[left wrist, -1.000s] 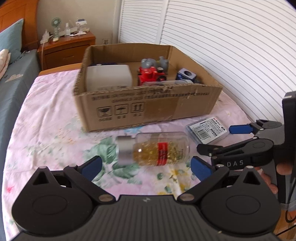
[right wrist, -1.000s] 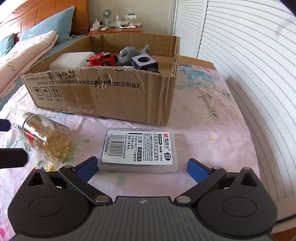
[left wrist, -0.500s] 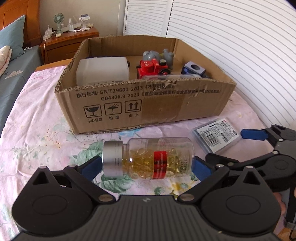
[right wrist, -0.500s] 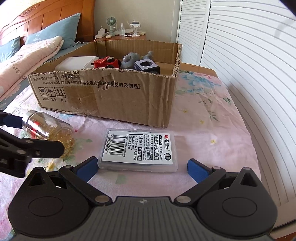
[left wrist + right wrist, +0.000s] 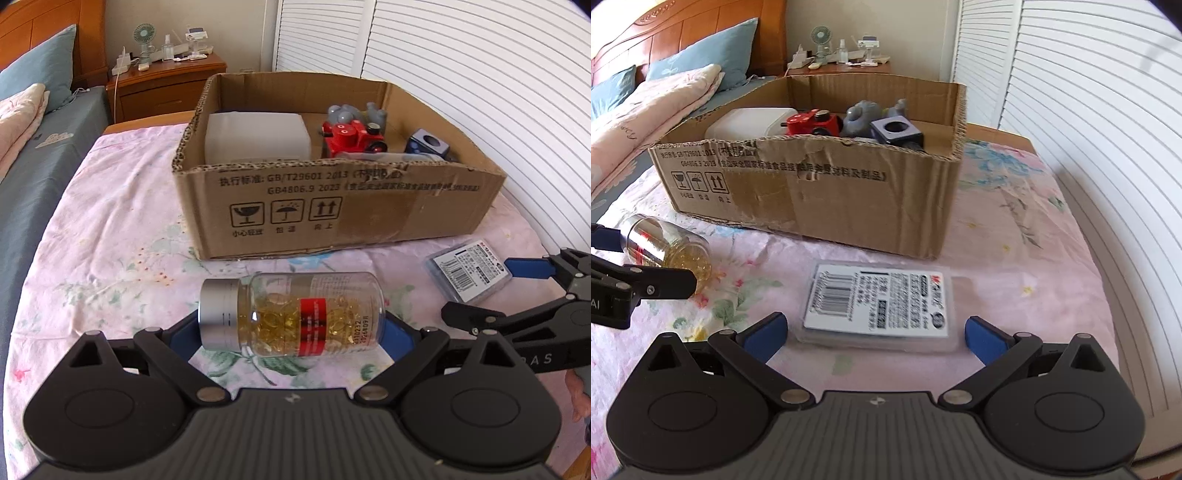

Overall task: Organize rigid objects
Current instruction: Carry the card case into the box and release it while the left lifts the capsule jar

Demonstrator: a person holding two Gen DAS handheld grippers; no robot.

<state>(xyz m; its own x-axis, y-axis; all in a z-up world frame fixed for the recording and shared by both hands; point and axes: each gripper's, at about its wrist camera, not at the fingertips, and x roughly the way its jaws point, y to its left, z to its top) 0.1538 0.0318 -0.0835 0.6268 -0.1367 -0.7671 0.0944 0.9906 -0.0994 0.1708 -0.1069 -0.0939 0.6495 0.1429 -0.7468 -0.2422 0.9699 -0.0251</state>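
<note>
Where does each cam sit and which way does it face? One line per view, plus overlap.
Left wrist: on the left gripper, angled down at the capsule bottle between its closing pads; right gripper at right.
Right wrist: on the right gripper, angled down at the flat plastic case between open pads; left gripper at left.
Shared: bottle, case, cardboard box, flowered sheet, nightstand.
</note>
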